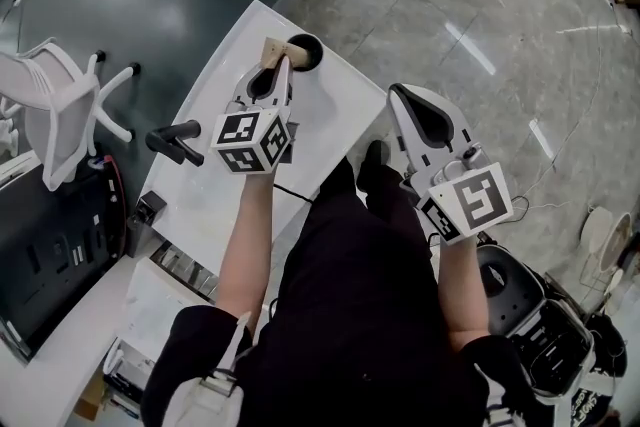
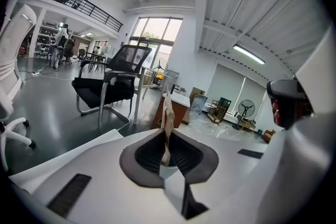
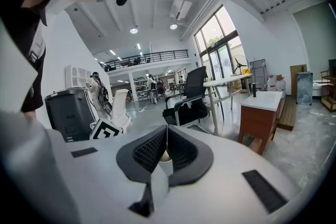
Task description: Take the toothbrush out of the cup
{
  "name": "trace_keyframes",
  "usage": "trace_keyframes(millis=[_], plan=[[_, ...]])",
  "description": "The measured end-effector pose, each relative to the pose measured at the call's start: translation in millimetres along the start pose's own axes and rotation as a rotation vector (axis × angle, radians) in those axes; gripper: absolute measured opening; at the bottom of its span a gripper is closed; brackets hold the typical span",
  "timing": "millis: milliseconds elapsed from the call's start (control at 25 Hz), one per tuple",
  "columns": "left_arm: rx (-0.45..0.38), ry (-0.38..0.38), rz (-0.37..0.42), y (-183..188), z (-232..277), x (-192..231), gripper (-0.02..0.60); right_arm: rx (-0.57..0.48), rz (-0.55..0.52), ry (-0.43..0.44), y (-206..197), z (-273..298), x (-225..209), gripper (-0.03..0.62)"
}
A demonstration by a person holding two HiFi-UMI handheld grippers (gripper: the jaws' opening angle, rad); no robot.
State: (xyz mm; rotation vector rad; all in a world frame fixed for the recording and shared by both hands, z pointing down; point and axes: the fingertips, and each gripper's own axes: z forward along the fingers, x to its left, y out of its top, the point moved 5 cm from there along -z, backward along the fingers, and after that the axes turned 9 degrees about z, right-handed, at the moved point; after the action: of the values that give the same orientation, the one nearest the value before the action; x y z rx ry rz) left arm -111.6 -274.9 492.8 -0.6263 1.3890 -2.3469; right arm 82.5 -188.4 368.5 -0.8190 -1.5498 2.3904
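Two grippers up: clamps toothbrush in left gripper jaws, just beside cup on surface; holds right gripper jaws pressed together, empty, near surface edge.

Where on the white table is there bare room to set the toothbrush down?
Free: the table strip between the left gripper and the right edge; also the stretch between the black bar and the near clutter. Crowded: the far end, where the cup stands beside the held toothbrush.
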Motion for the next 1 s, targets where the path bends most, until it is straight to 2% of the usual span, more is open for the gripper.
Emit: trace_keyframes(millis=[640,880,1000], plan=[[-0.124,0.003,0.021,47.5,-40.2,-13.6,0.031,-0.065,-0.002,0.036,5.7,-12.4,8.9,0.032],[-0.206,0.047,-0.004,65.2,-71.8,-27.5,0.031,-0.099,-0.008,0.064,8.9,-34.9,16.7,0.032],[-0.228,0.063,0.014,69.9,-86.9,-37.2,0.031,-0.117,-0.01,0.079,7.5,-48.0,19.1,0.032]])
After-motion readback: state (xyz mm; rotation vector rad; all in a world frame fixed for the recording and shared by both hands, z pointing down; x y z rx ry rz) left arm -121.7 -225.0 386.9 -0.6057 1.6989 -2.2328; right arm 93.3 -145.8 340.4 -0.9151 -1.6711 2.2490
